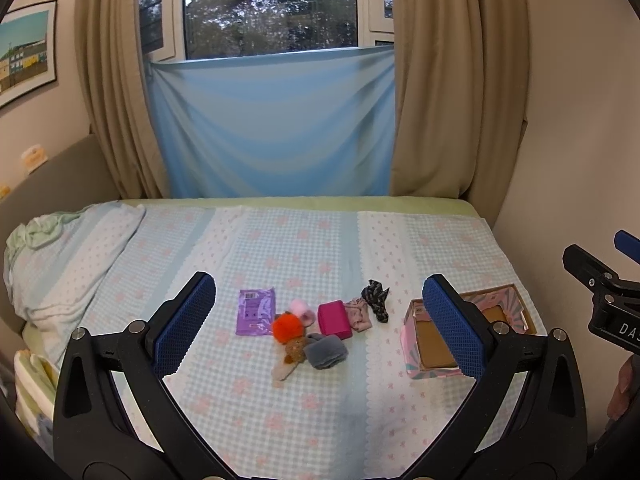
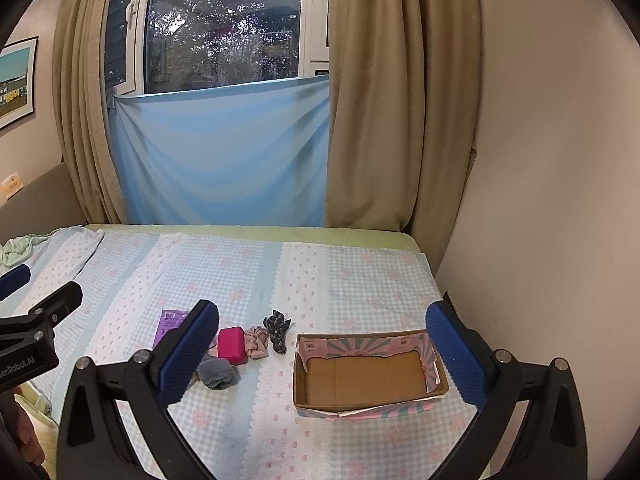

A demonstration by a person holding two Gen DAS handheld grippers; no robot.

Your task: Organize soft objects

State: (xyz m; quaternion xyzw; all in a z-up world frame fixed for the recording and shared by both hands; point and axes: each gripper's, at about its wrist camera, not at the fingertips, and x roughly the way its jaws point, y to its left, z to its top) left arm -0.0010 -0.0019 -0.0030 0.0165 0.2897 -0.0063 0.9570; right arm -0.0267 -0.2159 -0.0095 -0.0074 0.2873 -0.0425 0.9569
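Both tongs are held wide open and empty above the checked blue-and-pink bedspread (image 1: 320,412). Between the spread jaws of the left gripper (image 1: 320,320), a cluster of soft things is seen just ahead: a fluffy orange pompom (image 1: 287,327), a folded magenta cloth (image 1: 334,319), a rolled grey sock (image 1: 325,353) and a dark patterned scrunchie (image 1: 376,299). Ahead of the right gripper (image 2: 324,354), toward its right finger, an open cardboard box with pink-and-teal printed sides (image 2: 362,402) is found empty. The first pick is judged best made on an outer item, the grey sock, gripped across its bulk so neighbours are not dragged.
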